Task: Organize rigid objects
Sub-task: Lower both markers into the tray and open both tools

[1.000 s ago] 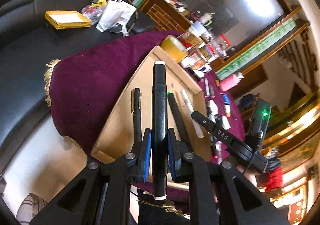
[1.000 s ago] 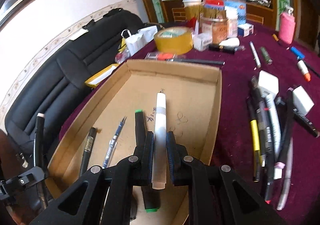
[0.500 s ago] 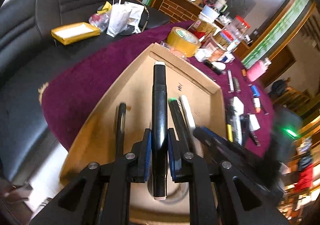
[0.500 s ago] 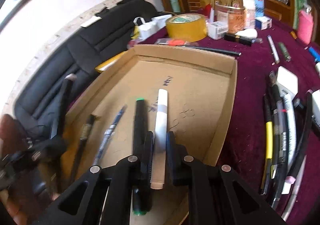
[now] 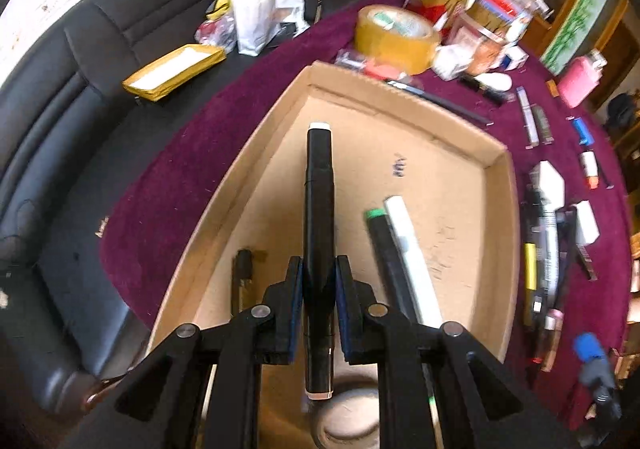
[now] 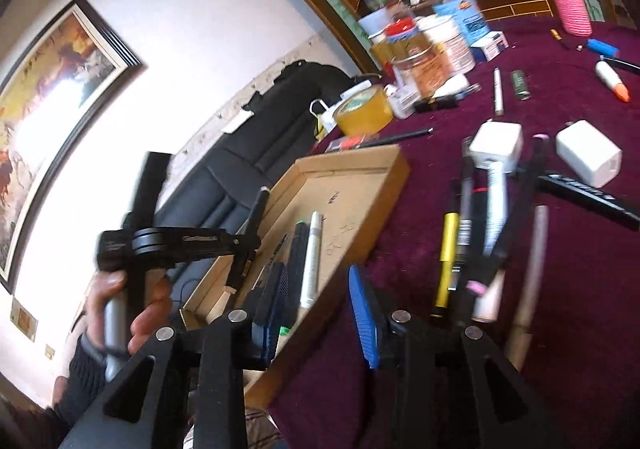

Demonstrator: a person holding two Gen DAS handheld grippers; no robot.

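Two grippers work: the left gripper (image 5: 318,281) pinches a black marker (image 5: 319,209) above the cardboard tray (image 5: 496,157); the right gripper's (image 6: 316,301) fingers are spreading, empty. Releasing from height, the marker might roll onto the white marker (image 5: 412,257).

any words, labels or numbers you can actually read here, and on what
None reads clearly.
Handwritten scribble on the cardboard tray floor: illegible.
Print on the tape roll top: blurred.
Labels on the jars and the blue box: too blurred.
White lettering on the black bar beside the white charger: too small.
Barcode strip on one pen: unreadable.
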